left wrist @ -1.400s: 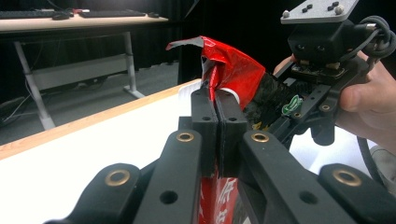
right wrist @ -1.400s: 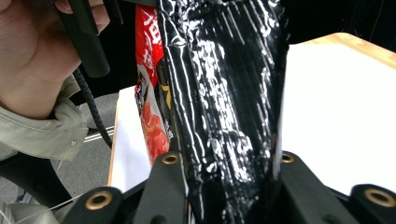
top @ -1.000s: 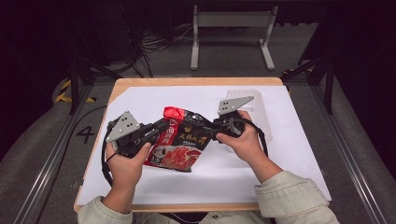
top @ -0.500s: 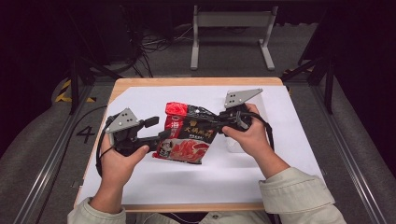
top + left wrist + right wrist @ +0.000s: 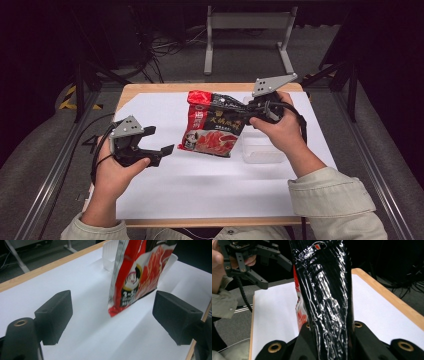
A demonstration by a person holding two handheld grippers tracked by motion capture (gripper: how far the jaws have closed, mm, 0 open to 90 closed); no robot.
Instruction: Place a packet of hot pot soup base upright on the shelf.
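— Where do we find the snack bag (image 5: 216, 123)?

— We see it held up over the middle of the white sheet (image 5: 200, 185) that covers the tabletop (image 5: 150, 88), tilted, its red top edge toward the far side. Its printed red front faces up in the high view.

— And what holds it?

— The right gripper (image 5: 248, 113). In the right gripper view we see its fingers clamped on the bag's glossy black side (image 5: 327, 297), which rises straight out from between them.

— The left gripper (image 5: 161, 141)?

— We see it to the left of the bag, apart from it and touching nothing. Its fingers (image 5: 55, 315) stand wide apart; in the left gripper view the bag's lower corner (image 5: 135, 285) hangs in the gap beyond them, just above the sheet.

— Anything else near the bag?

— A clear plastic tray (image 5: 260, 150) lies on the sheet just right of the bag, under the right hand (image 5: 280, 131). In the left gripper view we see its pale wall (image 5: 108, 255) behind the bag.

— And past the tabletop?

— A grey metal stand (image 5: 247, 30) on the floor, beyond the bag, with dark cables beside it.
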